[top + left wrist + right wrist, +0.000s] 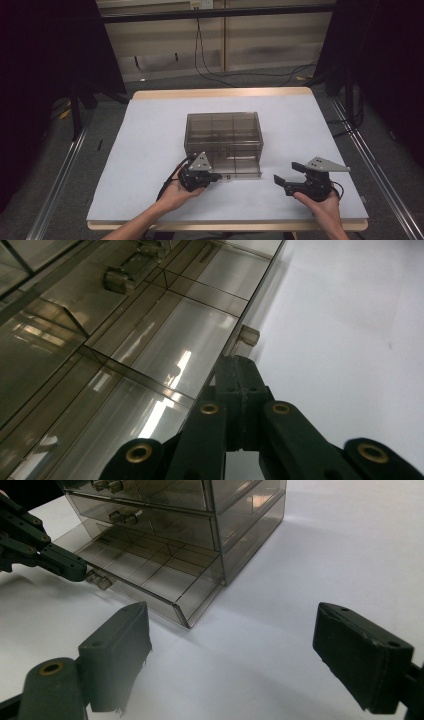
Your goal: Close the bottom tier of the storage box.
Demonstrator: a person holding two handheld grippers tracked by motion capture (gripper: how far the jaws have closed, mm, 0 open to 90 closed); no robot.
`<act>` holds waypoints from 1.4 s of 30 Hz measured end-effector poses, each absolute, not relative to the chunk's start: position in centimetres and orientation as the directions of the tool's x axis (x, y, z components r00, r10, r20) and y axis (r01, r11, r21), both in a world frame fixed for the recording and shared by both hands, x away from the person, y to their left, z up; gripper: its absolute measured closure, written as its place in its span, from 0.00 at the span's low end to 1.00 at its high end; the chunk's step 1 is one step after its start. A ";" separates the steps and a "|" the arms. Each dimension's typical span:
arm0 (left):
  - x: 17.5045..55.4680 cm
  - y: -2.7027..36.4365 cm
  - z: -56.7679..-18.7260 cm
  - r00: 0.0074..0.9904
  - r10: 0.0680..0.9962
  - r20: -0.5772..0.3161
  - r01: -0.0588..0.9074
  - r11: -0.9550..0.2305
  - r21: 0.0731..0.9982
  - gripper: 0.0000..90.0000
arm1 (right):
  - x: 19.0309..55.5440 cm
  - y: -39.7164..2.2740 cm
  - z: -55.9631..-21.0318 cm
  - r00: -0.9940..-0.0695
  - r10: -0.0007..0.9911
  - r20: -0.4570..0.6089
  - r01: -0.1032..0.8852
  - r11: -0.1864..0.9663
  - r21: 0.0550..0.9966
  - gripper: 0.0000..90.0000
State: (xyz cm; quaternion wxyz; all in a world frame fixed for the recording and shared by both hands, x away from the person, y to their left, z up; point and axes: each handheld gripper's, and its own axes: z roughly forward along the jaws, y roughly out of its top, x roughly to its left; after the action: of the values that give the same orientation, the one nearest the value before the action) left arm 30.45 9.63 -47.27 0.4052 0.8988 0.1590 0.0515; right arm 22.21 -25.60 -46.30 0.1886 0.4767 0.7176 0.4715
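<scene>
The left claw (pixel 216 176) is clenched on the bottom drawer's knob (pixel 98 579), probably to pull it; the right claw (pixel 287 176) waits released.

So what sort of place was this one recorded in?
Probably a lab or data-collection rig, not a home. A table covered in plain white sheeting holds a smoky plastic drawer unit, dark curtains hang on both sides, and cables trail across the floor behind.
</scene>
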 end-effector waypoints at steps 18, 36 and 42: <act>30.8 9.4 -47.3 0.940 0.341 -0.031 0.247 -0.614 0.750 1.00 | 22.2 -25.6 -46.3 -0.474 0.862 0.179 0.507 0.101 0.856 0.17; 31.0 9.5 -47.4 0.937 0.349 -0.034 0.254 -0.609 0.751 1.00 | 22.2 -25.5 -46.3 -0.472 0.864 0.178 0.508 0.102 0.855 0.17; 31.2 9.5 -47.5 0.937 0.348 -0.039 0.253 -0.597 0.761 1.00 | 22.2 -25.5 -46.3 -0.474 0.862 0.179 0.508 0.101 0.855 0.17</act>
State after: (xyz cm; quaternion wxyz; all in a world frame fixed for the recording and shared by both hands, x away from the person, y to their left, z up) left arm 31.16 9.51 -47.46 0.4162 0.8917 0.1685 0.0570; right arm 22.22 -25.54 -46.32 0.1881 0.4771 0.7178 0.4708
